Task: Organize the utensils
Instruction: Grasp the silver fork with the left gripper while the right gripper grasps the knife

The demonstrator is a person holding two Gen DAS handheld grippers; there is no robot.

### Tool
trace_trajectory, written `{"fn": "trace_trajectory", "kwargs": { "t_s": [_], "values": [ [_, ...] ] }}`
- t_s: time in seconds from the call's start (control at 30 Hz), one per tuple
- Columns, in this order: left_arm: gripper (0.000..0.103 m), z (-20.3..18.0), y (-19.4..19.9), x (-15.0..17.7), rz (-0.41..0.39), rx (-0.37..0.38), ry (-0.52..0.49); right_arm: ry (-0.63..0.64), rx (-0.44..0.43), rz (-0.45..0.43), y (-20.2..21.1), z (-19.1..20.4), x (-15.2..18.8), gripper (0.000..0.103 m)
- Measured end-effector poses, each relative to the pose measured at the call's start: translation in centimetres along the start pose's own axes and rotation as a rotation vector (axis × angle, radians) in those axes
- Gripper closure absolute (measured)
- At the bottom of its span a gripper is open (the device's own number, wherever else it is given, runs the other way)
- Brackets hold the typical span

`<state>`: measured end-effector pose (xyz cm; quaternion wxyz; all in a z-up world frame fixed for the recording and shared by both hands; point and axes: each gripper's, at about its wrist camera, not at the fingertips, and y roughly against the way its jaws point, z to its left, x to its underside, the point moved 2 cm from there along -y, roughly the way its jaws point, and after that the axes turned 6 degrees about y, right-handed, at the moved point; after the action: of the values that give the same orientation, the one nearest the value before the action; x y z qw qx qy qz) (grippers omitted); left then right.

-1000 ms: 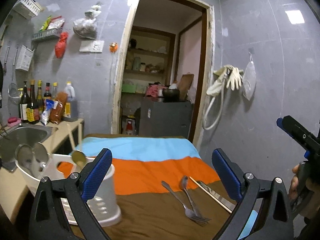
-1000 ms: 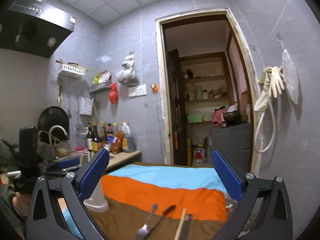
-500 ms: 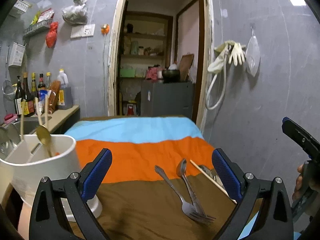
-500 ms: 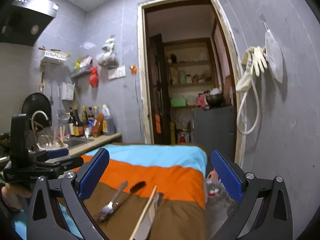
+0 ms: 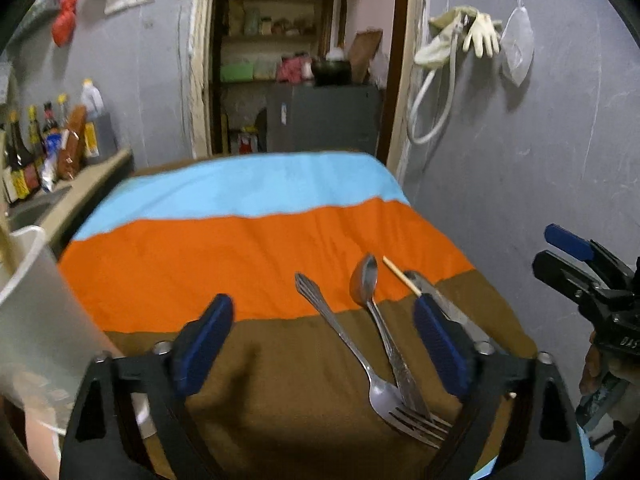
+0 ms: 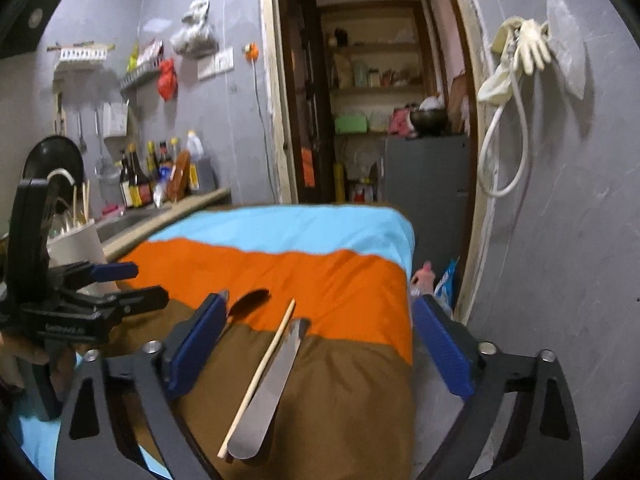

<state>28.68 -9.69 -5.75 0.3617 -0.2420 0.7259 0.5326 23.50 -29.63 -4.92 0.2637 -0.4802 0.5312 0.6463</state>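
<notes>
On the brown band of the striped cloth (image 5: pixel 248 240) lie a fork (image 5: pixel 348 344) and a spoon (image 5: pixel 374 300), crossing near the fork's tines. A wooden chopstick (image 6: pixel 264 364) and a flat knife (image 6: pixel 272 384) lie beside them, towards the table's right edge. A white utensil holder (image 5: pixel 28 300) with chopsticks in it stands at the left. My left gripper (image 5: pixel 322 308) hovers over the fork and spoon, its jaws closing with nothing pressed between them. My right gripper (image 6: pixel 320 308) hovers over the chopstick and knife, jaws also closing, touching nothing.
A counter (image 6: pixel 172 212) with a sink and sauce bottles (image 6: pixel 136 184) runs along the left. The grey wall (image 6: pixel 560 240), with gloves and a hose hung on it, stands close beyond the table's right edge. A doorway with a grey cabinet (image 5: pixel 324 116) lies past the far end.
Both grippers have tipped downward and come lower over the table, and their jaws have narrowed. The utensil holder has slid to the left edge of the left wrist view.
</notes>
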Motion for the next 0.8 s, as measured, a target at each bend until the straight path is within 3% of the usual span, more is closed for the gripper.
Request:
{"fn": "trace_trajectory", "kwargs": {
  "t_s": [0.1, 0.33, 0.4, 0.57, 0.8],
  "values": [
    [0.044, 0.5, -1.7, 0.0, 0.090, 0.024, 0.027, 0.003, -0.017, 0.053, -1.0, 0.0, 0.2, 0.035],
    [0.068, 1.0, -4.7, -0.2, 0.229, 0.083, 0.051, 0.062, -0.019, 0.174, -3.4, 0.6, 0.5, 0.049],
    [0.068, 1.1, -5.4, -0.1, 0.253, 0.084, 0.054, 0.080, -0.014, 0.205, -4.0, 0.7, 0.6, 0.052],
    [0.081, 1.9, -6.1, -0.7, 0.260, 0.065, 0.041, 0.101, -0.018, 0.266, -5.6, 0.7, 0.9, 0.054],
    [0.082, 2.1, -7.2, -1.4, 0.281, 0.072, 0.040, 0.129, -0.006, 0.346, -7.9, 0.9, 1.1, 0.054]
  ]
}}
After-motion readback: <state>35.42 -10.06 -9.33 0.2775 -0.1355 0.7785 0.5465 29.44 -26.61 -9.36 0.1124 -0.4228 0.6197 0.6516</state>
